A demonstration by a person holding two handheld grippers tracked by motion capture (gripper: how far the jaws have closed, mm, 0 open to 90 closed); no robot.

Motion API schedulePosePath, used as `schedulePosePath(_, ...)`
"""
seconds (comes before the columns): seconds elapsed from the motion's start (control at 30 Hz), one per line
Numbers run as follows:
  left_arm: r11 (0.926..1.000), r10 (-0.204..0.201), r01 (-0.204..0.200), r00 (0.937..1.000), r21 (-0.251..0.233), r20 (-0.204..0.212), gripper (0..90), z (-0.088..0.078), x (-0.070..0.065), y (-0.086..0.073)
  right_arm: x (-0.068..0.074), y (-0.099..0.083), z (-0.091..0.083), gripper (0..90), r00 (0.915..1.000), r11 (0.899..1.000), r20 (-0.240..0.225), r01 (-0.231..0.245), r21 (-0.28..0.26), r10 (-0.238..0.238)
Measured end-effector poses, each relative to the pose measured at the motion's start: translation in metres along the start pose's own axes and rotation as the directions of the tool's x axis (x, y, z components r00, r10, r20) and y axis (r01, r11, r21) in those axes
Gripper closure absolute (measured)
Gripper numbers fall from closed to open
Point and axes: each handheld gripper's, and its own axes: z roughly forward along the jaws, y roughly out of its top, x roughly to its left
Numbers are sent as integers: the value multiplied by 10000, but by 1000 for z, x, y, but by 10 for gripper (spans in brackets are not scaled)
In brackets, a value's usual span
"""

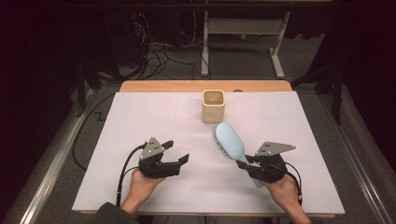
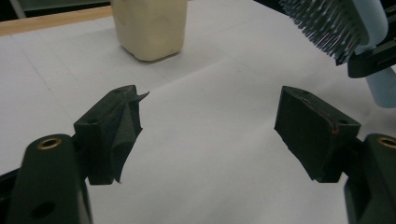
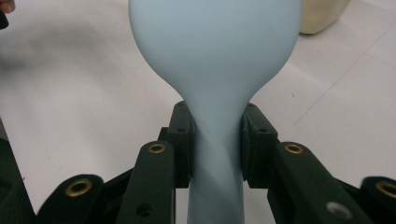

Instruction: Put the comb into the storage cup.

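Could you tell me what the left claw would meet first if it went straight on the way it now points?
Probably nothing soon: the open left claw faces bare table, passing between the cup and the brush that the right claw holds. Depth is unclear.

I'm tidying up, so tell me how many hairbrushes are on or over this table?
1. The light blue hairbrush is clamped at its handle by the right gripper, head pointing toward the cream cup at the table's far middle.

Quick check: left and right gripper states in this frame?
Left gripper: open, nothing between its fingers.
Right gripper: shut on the light blue hairbrush, clamped at the handle's neck, head raised toward the cream cup.
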Motion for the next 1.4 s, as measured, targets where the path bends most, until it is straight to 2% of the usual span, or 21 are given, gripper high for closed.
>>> schedulePosePath(0.3, 9999, 171, -171, 9994, 7, 307, 237, 9, -8, 6, 2, 2, 3, 706, 10000, 10000, -24, 55, -1, -55)
schedulePosePath(0.73, 9995, -47, 24, 9973, 315, 736, 221, 22, -16, 15, 5, 6, 6, 706, 9998, 9999, -71, 161, -9, -162)
schedulePosePath(0.77, 9994, -143, 115, 9962, 325, 861, 221, 23, -17, 16, 5, 6, 6, 706, 9998, 9999, -70, 165, -15, -165)
schedulePosePath(0.8, 9991, -233, 191, 9927, 367, 1179, 221, 24, -19, 18, 5, 6, 6, 706, 9999, 9999, -75, 148, -28, -148)
schedulePosePath(0.93, 9991, -54, -9, 9896, 435, 1438, 213, 30, -25, 21, 5, 7, 6, 706, 9998, 9998, -31, 173, -46, -173)
schedulePosePath(1.07, 9985, -76, -14, 9869, 555, 1610, 211, 35, -28, 25, 5, 8, 6, 706, 9998, 9997, -53, 214, -86, -215)
schedulePosePath(1.3, 9959, -6, -182, 9785, 890, 2063, 213, 44, -37, 32, 7, 9, 8, 706, 9995, 9995, 27, 305, -16, -305)
schedulePosePath(1.4, 9962, 10, -188, 9789, 852, 2041, 213, 45, -39, 34, 7, 10, 9, 706, 9995, 9995, -3, 326, -11, -326)
